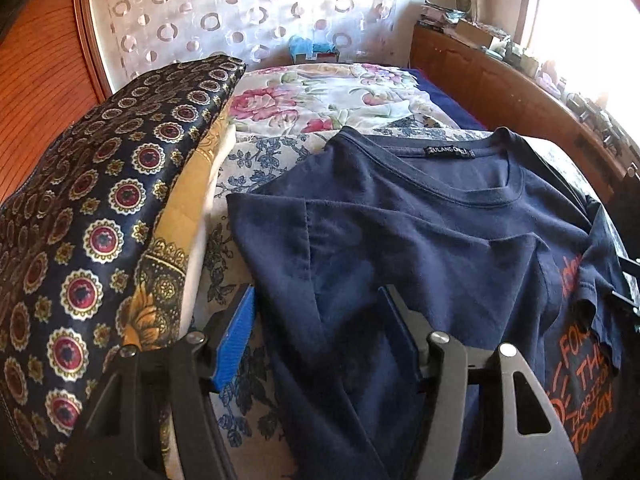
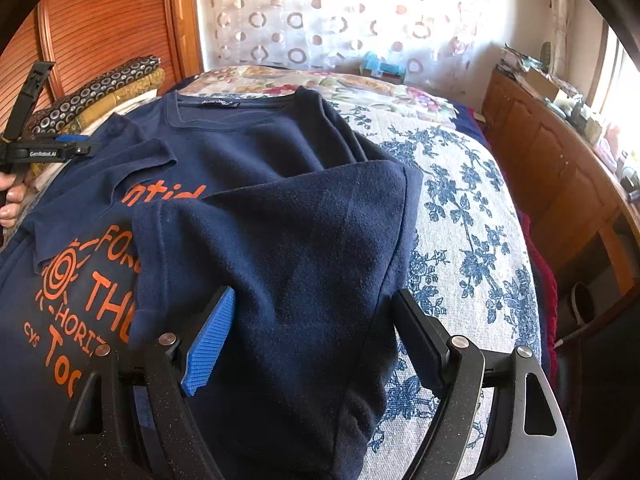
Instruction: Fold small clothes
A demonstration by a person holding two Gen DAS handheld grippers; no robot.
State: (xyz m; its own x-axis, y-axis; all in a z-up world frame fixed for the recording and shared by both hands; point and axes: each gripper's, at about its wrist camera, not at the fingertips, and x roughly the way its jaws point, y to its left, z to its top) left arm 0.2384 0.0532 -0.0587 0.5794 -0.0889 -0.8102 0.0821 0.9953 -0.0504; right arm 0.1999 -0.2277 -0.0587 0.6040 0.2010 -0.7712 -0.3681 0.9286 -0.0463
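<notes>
Across the middle of both frames, on the blue-floral bedspread (image 2: 460, 208): navy T-shirt (image 1: 420, 220), collar toward the top of the frame, label showing inside the neckband. Both sides folded in over the chest, partly covering the orange lettering (image 2: 92, 280) at lower left of the right wrist view. Short sleeve lying across the print, hem slightly curled.

At bottom centre of the left wrist view, left gripper (image 1: 316, 336), fingers (image 1: 236, 340) spread, one blue pad over the bedspread just left of the shirt's edge, the other over the navy cloth; no pinch on the fabric to be seen. At bottom centre of the right wrist view, right gripper (image 2: 308, 340), fingers spread wide either side of the folded-over flap, pads clear of it as far as can be told.

To the left, a stack of folded patterned cloths (image 1: 92, 240), dark medallion print on top. Beyond, a rose-print cover (image 1: 312, 96), spotted curtain (image 2: 320, 16), wooden cabinet (image 2: 552, 160) along the right.
</notes>
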